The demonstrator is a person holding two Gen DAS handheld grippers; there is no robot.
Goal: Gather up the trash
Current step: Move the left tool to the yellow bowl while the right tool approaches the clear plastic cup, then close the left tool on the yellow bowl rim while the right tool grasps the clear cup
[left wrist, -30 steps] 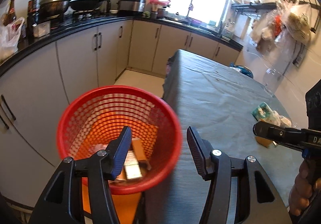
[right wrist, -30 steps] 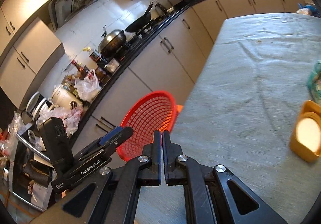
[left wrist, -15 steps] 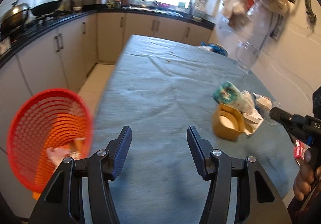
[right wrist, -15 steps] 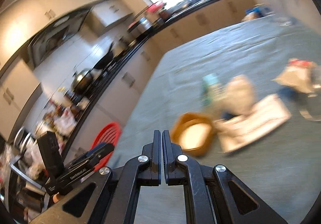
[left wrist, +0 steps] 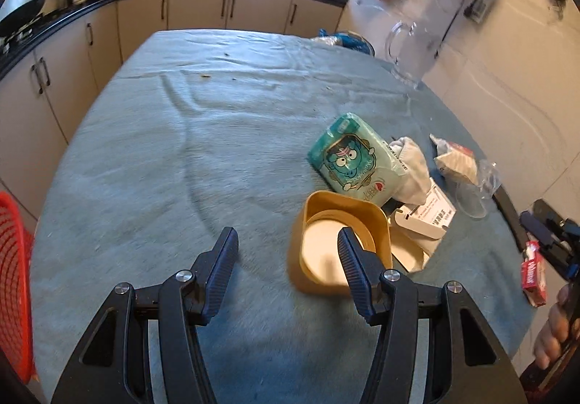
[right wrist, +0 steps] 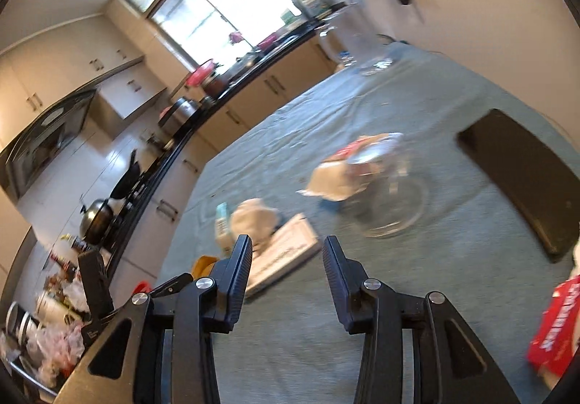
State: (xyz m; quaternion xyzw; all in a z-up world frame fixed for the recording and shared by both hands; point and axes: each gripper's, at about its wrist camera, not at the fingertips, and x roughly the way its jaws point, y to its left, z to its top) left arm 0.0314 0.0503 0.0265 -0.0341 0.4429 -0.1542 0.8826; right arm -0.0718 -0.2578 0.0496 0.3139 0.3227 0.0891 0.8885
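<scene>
Left gripper hangs over the table, jaws partly open, nothing between them; yellow container sits just past its right finger. Right gripper jaws are opening, nothing held. Trash is clustered on the table's right side: green packet, crumpled white wrapper, white card box, clear plastic cup, red packet. Red basket sits off the table's left edge.

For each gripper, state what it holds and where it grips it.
Nothing is held. The left gripper is open over the table; the right gripper is opening with nothing between its jaws.
</scene>
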